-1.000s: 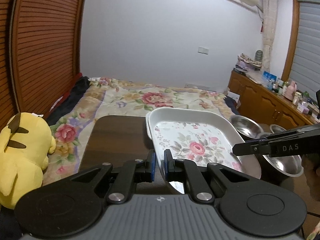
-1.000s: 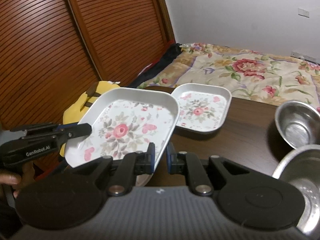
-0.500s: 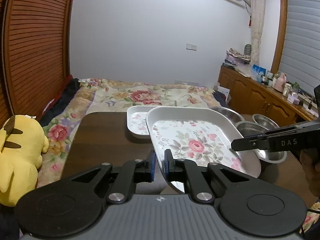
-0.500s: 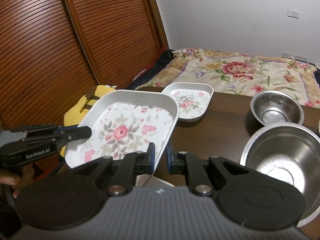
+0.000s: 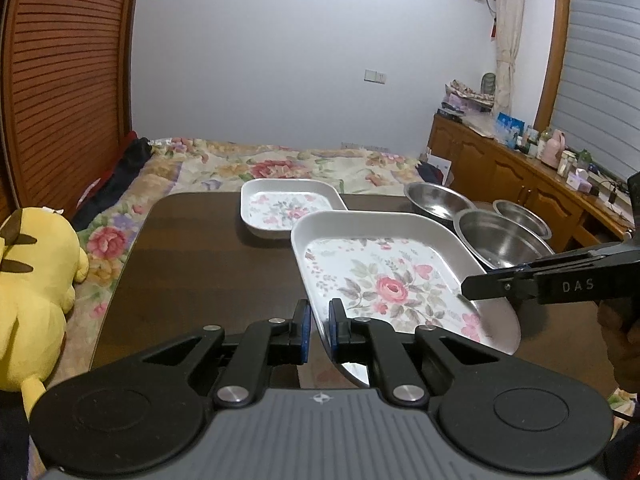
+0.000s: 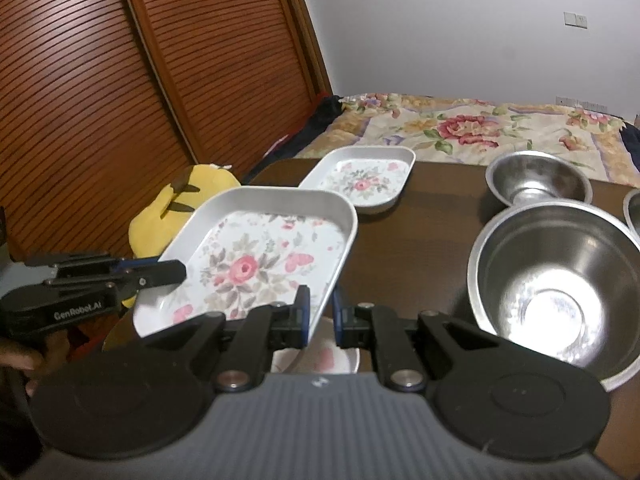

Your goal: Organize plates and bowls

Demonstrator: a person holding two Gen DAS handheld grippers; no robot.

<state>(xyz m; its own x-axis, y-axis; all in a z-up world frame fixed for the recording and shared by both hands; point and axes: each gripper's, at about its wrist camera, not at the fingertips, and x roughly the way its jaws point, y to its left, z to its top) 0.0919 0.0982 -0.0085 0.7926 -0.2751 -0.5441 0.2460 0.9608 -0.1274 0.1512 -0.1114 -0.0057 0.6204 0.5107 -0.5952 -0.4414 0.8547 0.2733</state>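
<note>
A large floral rectangular plate [image 5: 392, 280] hangs tilted above the dark wooden table [image 5: 192, 260], held from both sides. My left gripper [image 5: 319, 316] is shut on its left rim. My right gripper [image 6: 321, 304] is shut on its right rim, and its tip [image 5: 466, 292] also shows in the left wrist view. A smaller floral plate [image 5: 284, 210] lies on the table beyond the held one. To the right stand three steel bowls: a far one [image 5: 436, 200], a big near one [image 6: 556, 292] and a third [image 5: 520, 214].
A yellow plush toy [image 5: 32, 288] lies left of the table, and a bed with a floral quilt [image 5: 280, 164] lies behind it. A wooden cabinet [image 5: 500, 168] with clutter runs along the right wall. Another plate [image 6: 320, 358] lies partly hidden under my right gripper.
Both grippers have carried the large plate back toward the near side of the table. The small plate and the bowls now show farther beyond it.
</note>
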